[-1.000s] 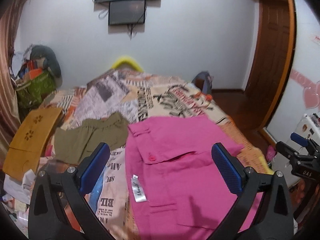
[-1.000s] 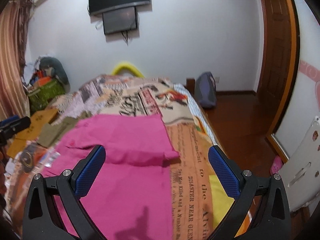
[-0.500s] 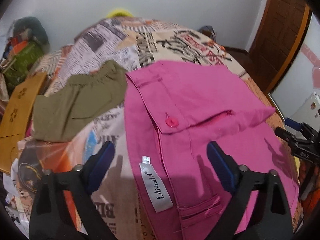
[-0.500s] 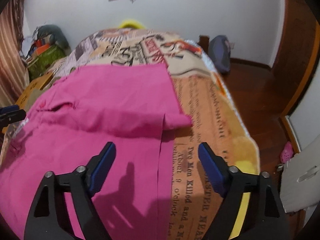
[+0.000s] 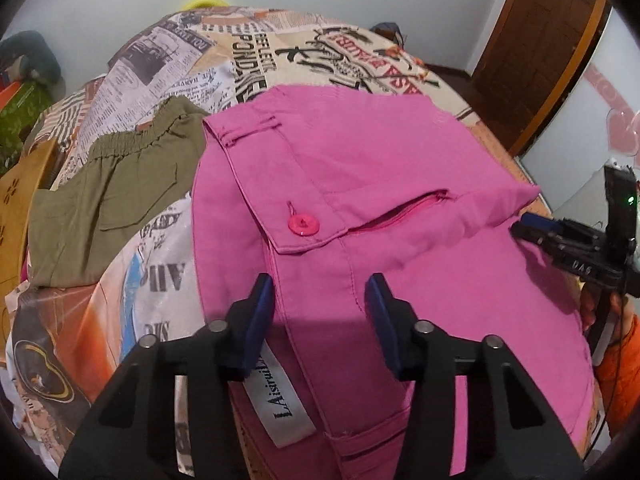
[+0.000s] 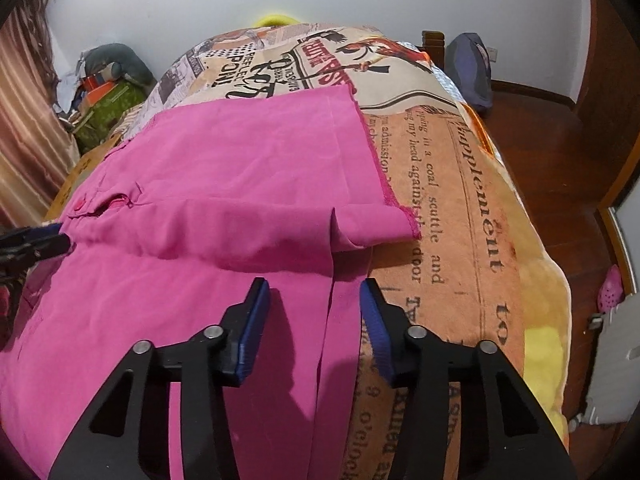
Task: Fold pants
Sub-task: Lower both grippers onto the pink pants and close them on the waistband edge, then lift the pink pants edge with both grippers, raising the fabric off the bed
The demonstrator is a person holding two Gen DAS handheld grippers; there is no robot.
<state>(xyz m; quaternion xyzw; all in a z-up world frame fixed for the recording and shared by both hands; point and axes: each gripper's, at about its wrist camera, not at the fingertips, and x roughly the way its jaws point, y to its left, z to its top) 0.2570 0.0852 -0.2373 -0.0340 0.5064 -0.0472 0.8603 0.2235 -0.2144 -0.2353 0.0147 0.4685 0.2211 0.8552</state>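
Observation:
Pink pants lie folded lengthwise on the bed, waistband and pink button on the left, a white label near me. My left gripper points down at the waistband end. Its jaws are closing with pink fabric between them, and a gap still shows at both pads. In the right wrist view the pants end in a leg hem. My right gripper straddles that hem edge, its jaws closing too, pads clear of the cloth. The right gripper also shows at the left view's right side.
Olive shorts lie left of the pants on the newspaper-print bed cover. A wooden board leans at the bed's left edge. A dark backpack and wooden floor are to the right. An orange sleeve shows.
Both grippers have come down close over the pink pants and tilted more steeply. Their jaws have narrowed from wide apart to roughly a third of that width.

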